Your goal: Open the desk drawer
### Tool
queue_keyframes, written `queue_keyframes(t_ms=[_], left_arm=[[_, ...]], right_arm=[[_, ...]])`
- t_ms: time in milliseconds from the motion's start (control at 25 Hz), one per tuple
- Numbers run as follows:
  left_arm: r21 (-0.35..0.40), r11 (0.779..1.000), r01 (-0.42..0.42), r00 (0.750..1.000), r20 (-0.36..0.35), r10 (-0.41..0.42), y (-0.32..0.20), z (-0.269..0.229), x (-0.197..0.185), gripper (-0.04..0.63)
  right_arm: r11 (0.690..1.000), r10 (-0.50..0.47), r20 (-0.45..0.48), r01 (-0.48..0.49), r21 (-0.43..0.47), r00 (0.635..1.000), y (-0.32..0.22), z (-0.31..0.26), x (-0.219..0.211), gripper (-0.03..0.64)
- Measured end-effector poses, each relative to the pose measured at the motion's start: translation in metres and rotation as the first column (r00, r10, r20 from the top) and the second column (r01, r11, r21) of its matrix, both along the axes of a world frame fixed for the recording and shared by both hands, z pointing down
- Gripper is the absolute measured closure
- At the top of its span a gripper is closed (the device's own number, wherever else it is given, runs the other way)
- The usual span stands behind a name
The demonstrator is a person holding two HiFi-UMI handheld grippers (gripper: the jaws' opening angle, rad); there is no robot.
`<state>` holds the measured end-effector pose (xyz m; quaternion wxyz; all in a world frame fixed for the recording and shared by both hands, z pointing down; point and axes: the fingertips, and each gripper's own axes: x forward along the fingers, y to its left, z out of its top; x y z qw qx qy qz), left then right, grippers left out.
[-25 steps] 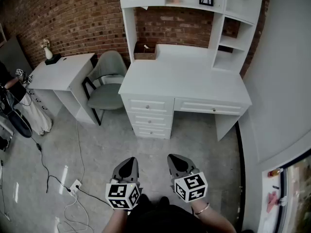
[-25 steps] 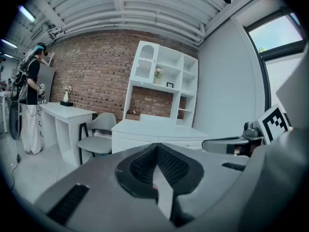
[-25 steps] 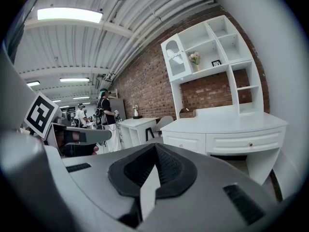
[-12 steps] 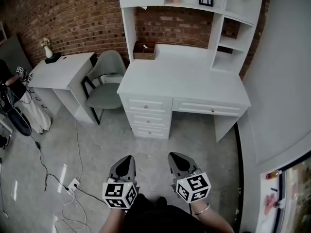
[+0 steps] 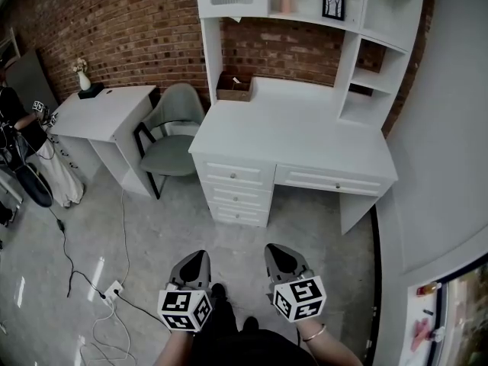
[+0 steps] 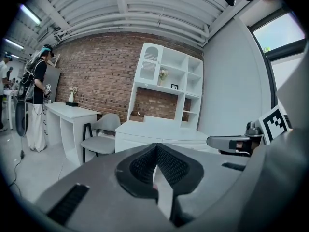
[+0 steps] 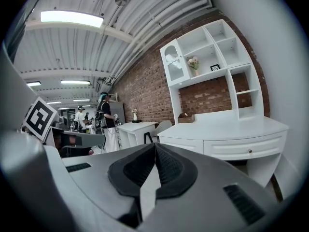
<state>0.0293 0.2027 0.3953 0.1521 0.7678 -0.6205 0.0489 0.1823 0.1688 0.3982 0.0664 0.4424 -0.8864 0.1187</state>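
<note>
Brick-walled room; desk drawer (image 5: 320, 178) shut, well ahead of right claw (image 5: 274, 252).

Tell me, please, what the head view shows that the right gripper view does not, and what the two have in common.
Only the head view shows the power strip and the cable lying on the floor. Only the right gripper view shows the ceiling light, and the right hand-held gripper close up with its jaws together and nothing between them. Both show the white desk, its wide drawer closed, and the brick wall.
</note>
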Motion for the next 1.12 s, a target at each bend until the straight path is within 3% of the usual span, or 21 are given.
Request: queue_keyframes(t_ms=[280,360,440,680,1120], left_arm=[[-0.027,1.0,0.0,1.0,-0.013,0.0,-0.027,0.011,-0.011,0.586],[-0.034,0.999,-0.002,1.0,-0.019,0.002,-0.037,0.015,-0.015,0.586],[-0.04,0.999,-0.006,1.0,-0.019,0.005,-0.05,0.019,-0.021,0.586],[-0.058,0.998,-0.017,1.0,0.02,0.018,-0.1,0.029,-0.049,0.586],[-0.092,0.993,-0.072,0.997,0.004,0.072,-0.204,0.043,-0.101,0.586]], right_arm=[[0.999,0.0,-0.045,-0.001,-0.035,0.999,-0.032,0.012,-0.015,0.607],[0.998,-0.005,-0.056,0.002,-0.06,0.998,-0.042,0.02,-0.023,0.552],[0.996,-0.006,-0.054,0.001,-0.089,0.999,-0.054,0.028,-0.032,0.537],[0.99,0.003,-0.012,-0.005,-0.142,1.0,-0.103,0.046,-0.062,0.499],[0.973,0.037,-0.084,-0.055,-0.224,0.996,-0.203,0.086,-0.12,0.483]])
